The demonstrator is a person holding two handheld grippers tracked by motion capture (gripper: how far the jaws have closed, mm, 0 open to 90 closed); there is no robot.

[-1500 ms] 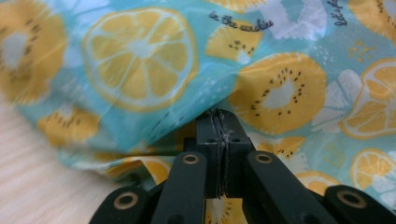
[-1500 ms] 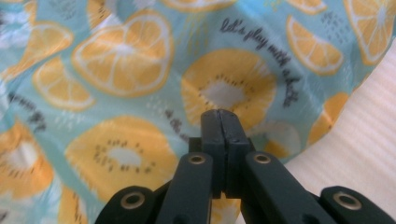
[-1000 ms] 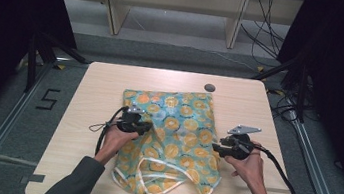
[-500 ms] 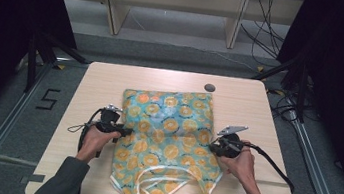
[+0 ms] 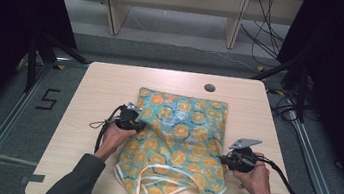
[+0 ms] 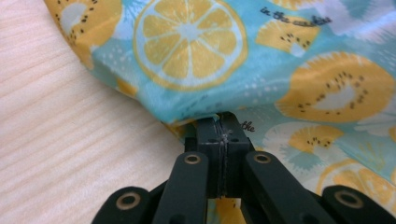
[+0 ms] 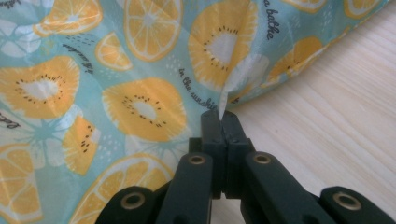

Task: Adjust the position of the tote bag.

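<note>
The bag [image 5: 176, 143], a thin fabric tote printed with orange and kiwi slices on a turquoise ground, is lying on the wooden table [image 5: 89, 96], slightly toward the person's side, with its looped white-edged handles [image 5: 163, 186] pointing at the near edge.

Gripper state:
- The left gripper [image 5: 132, 120] is pinching the bag's left edge. In the left gripper view its jaws are standing fully clenched, with a fold of fabric [image 6: 205, 116] caught at the tips [image 6: 220, 122]. The jaws have just been closing on that fold.
- The right gripper [image 5: 226, 159] is pinching the bag's right edge. In the right gripper view a thin ridge of fabric [image 7: 226, 95] is rising out of the clenched tips [image 7: 219, 116].

Progress, as a judgement: both side edges are secured, so the grasping step appears complete. The bag is not yet lying flat; creases are running across its middle and the lower part near the handles is looking rumpled. Spreading, smoothing or folding it appears to be what remains.

Legible writing: script on the print is reading "in the sunshine" [image 7: 198, 91] in part in the right gripper view, and "in the" followed by an unclear word [image 6: 294, 16] in the left gripper view. A "5" [image 5: 47, 99] is marked on the floor left of the table.
</note>
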